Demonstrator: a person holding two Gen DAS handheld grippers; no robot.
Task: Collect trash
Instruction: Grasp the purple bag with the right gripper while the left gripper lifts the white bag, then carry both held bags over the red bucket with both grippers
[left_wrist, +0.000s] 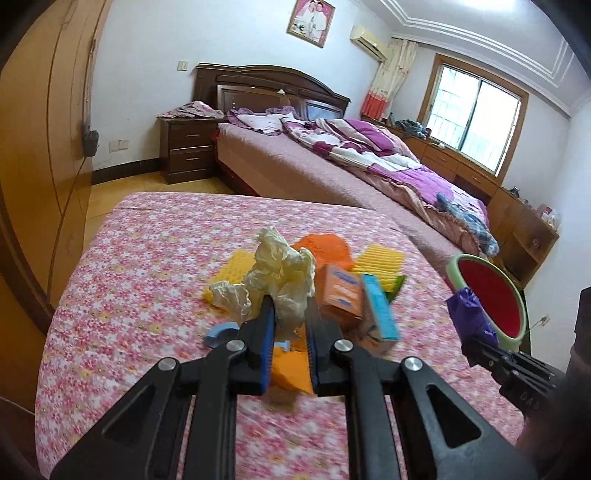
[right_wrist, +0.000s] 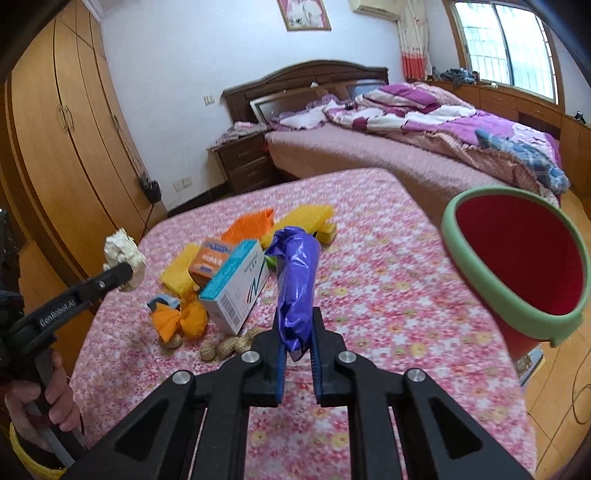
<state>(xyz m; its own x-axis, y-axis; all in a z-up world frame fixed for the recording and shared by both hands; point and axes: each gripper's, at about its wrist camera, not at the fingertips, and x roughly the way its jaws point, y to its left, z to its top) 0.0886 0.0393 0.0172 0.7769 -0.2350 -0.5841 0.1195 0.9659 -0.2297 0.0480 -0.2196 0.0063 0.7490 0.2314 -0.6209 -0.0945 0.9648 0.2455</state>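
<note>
Both tongs are loaded: the left gripper (left_wrist: 290, 325) pinches a crumpled cream paper wad (left_wrist: 279, 273), the right gripper (right_wrist: 298, 341) clamps a purple plastic wrapper (right_wrist: 297, 284), near the red bin (right_wrist: 517, 254) off the flowered table's (right_wrist: 388, 258) right edge. Neither piece is in the bin yet. Boxes (right_wrist: 236, 284), foam nets (right_wrist: 251, 225) and nutshells (right_wrist: 221, 347) remain mid-table, so I judge collection barely underway.

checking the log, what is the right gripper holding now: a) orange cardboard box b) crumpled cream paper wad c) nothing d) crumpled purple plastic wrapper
d: the right gripper has its jaws clamped on the crumpled purple plastic wrapper, lifted above the floral-covered table, while the crumpled cream paper wad sits in the left gripper.
</note>
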